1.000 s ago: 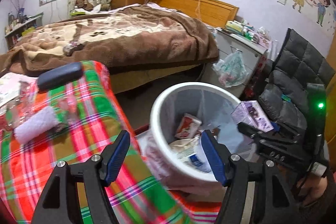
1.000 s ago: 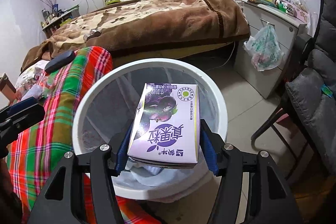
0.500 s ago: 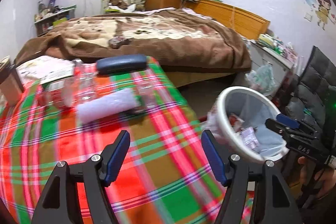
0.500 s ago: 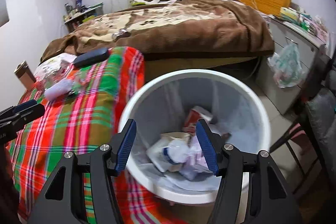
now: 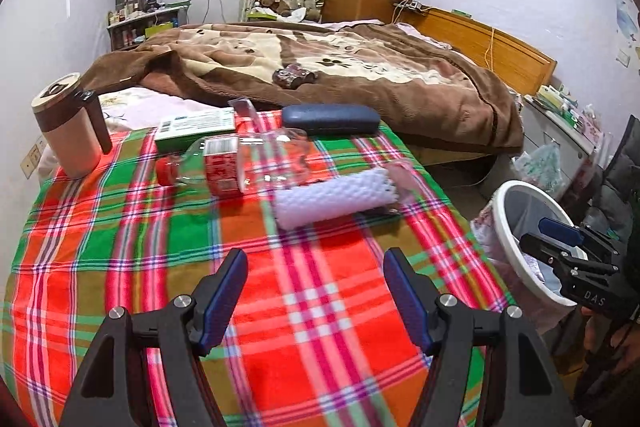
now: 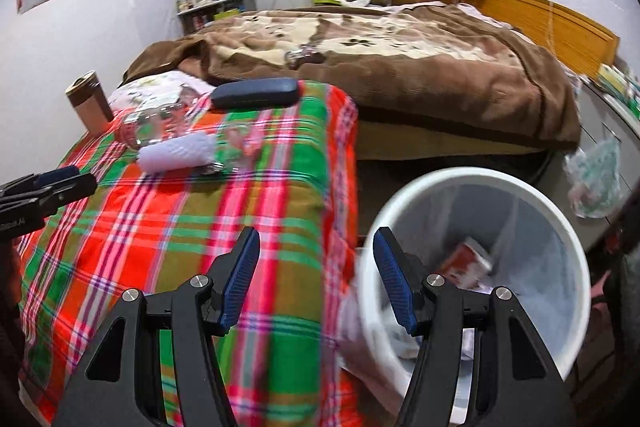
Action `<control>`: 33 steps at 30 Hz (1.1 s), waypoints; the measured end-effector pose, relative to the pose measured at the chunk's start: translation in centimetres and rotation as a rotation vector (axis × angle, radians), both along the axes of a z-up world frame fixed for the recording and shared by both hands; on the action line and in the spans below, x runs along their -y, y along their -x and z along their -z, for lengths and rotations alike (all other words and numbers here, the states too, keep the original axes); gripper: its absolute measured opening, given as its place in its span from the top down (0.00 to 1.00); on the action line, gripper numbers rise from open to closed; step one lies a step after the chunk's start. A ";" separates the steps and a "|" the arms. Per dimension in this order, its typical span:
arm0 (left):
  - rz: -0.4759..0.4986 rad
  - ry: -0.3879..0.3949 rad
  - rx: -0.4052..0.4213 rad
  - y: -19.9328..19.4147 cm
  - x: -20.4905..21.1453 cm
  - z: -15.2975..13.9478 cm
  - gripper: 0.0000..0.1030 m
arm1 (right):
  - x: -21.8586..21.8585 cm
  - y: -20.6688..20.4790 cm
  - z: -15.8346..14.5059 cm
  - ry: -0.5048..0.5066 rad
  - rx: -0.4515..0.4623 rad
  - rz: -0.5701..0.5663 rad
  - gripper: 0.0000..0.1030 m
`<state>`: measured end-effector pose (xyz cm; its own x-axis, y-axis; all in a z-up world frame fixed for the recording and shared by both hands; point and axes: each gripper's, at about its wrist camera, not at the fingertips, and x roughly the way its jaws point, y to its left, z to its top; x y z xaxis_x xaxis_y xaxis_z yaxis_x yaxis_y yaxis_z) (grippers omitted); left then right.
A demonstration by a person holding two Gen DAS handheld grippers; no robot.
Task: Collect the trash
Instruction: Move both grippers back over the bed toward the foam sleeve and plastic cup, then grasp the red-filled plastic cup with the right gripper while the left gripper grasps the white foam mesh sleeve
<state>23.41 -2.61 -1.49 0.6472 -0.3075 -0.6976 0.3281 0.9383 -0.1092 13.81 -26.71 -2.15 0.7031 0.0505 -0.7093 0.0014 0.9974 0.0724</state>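
Note:
My left gripper [image 5: 316, 287] is open and empty above the plaid-covered table [image 5: 120, 247]. Ahead of it lie a white foam roll [image 5: 334, 197], a clear plastic bottle with a red cap and red label [image 5: 224, 167] and crumpled clear plastic [image 5: 276, 143]. My right gripper [image 6: 316, 277] is open and empty at the table's right edge, beside the white trash bin [image 6: 520, 187]. The bin holds cartons and paper. The bin [image 5: 505, 219] and the right gripper also show at the right of the left wrist view. The foam roll [image 6: 176, 151] shows in the right wrist view too.
A beige mug with a brown handle [image 5: 72, 131], a green-white box [image 5: 196, 129] and a dark blue glasses case [image 5: 330, 120] are at the table's far side. A bed with a brown blanket [image 5: 340, 67] lies behind. A black chair [image 5: 616, 179] stands right of the bin.
The right gripper opened and dropped the purple carton into the bin, then swung left toward the table. The left gripper swung from the bin to face the table.

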 end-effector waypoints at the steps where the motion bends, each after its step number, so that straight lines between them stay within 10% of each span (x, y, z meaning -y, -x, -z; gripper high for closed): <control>1: 0.003 0.002 -0.003 -0.4 -0.4 0.1 0.32 | -0.5 -0.4 0.1 0.001 -0.003 -0.012 0.41; 33: 0.346 -0.117 -0.021 -10.1 5.2 3.9 0.32 | -3.2 -10.2 2.0 -0.092 -0.078 -0.092 0.41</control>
